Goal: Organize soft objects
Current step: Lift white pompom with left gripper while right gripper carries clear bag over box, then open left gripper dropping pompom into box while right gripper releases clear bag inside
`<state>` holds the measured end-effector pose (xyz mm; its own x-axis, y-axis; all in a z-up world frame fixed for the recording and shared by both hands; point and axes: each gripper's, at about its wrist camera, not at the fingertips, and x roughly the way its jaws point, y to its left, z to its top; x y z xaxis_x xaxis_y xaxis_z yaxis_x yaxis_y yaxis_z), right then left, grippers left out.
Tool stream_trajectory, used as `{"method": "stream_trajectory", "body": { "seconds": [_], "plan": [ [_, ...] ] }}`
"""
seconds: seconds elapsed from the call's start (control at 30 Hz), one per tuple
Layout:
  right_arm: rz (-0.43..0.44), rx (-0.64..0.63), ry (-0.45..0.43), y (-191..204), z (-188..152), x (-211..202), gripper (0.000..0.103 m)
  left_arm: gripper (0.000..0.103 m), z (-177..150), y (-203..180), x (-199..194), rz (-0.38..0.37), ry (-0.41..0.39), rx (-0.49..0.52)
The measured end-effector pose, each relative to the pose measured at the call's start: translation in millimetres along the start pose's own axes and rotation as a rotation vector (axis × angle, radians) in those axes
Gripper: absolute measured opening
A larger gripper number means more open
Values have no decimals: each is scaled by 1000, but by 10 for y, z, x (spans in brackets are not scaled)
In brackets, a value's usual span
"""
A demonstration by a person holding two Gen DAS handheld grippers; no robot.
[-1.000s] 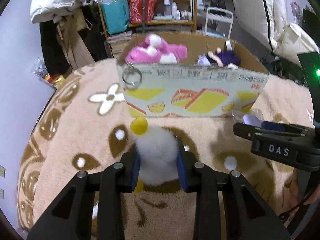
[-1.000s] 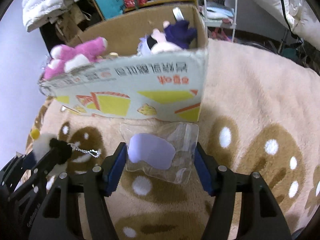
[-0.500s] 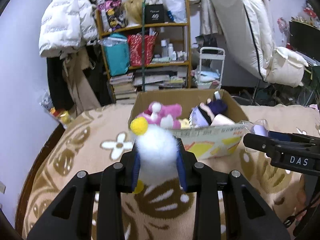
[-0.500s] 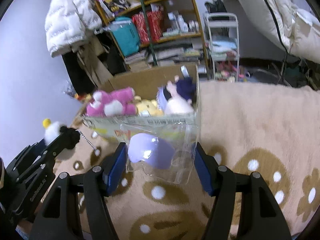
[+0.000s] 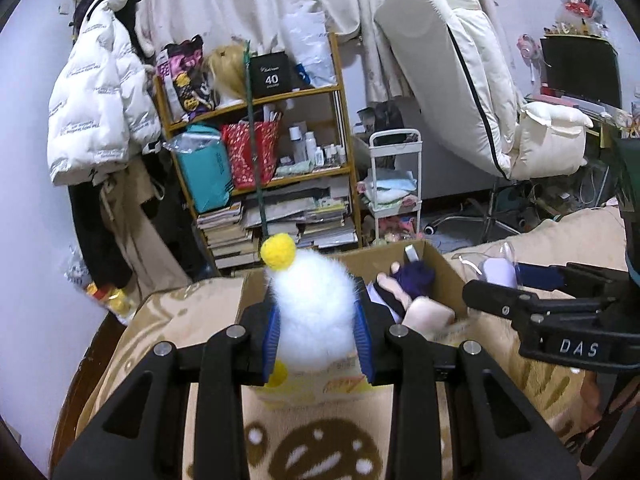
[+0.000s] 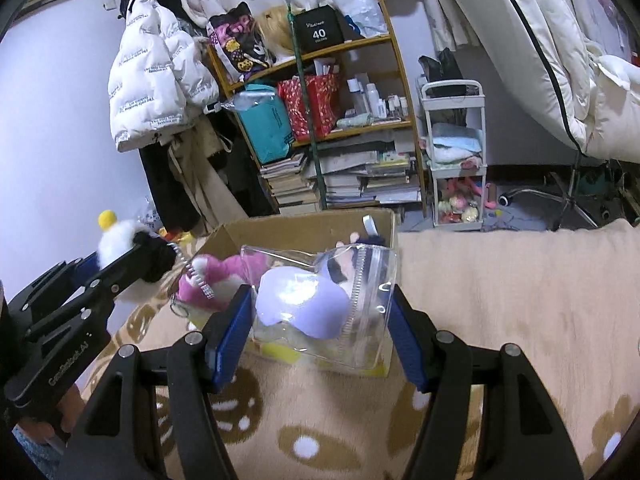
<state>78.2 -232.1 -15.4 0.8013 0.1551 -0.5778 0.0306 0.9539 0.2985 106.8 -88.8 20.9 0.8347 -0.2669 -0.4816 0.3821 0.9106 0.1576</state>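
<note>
White fluff fills my left gripper (image 5: 318, 334): its blue pads are clamped on a white pom-pom plush (image 5: 316, 316) with a yellow ball on top, held upright above the near edge of the cardboard box (image 5: 444, 280). From my right wrist view I see that gripper at the left, raised beside the box, a bead chain and keyring (image 6: 182, 284) dangling from the plush. My right gripper (image 6: 324, 324) squeezes a clear zip pouch (image 6: 360, 300) holding a lavender soft item (image 6: 300, 304), level over the box's near wall. Inside the box lie a pink plush (image 6: 228, 272) and a doll with dark purple hair (image 5: 412, 280); the pouch and the pom-pom hide much of both, so I cannot make out the rest of the contents. The box sits on a beige blanket with brown and white patterns (image 6: 500, 280). Both gripper bodies are cut off at the bottom of the frames.
</note>
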Motion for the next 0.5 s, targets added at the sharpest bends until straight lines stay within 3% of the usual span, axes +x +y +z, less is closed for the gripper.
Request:
{"method": "stream_trajectory", "body": {
  "seconds": [0.27,0.5],
  "plan": [
    [-11,-21,-35,10,111,201,69,31,15,-30,378,-14,25,35],
    [-12,-26,-9,-26,114,387,70,31,-65,8,629,-36,58,27]
  ]
}}
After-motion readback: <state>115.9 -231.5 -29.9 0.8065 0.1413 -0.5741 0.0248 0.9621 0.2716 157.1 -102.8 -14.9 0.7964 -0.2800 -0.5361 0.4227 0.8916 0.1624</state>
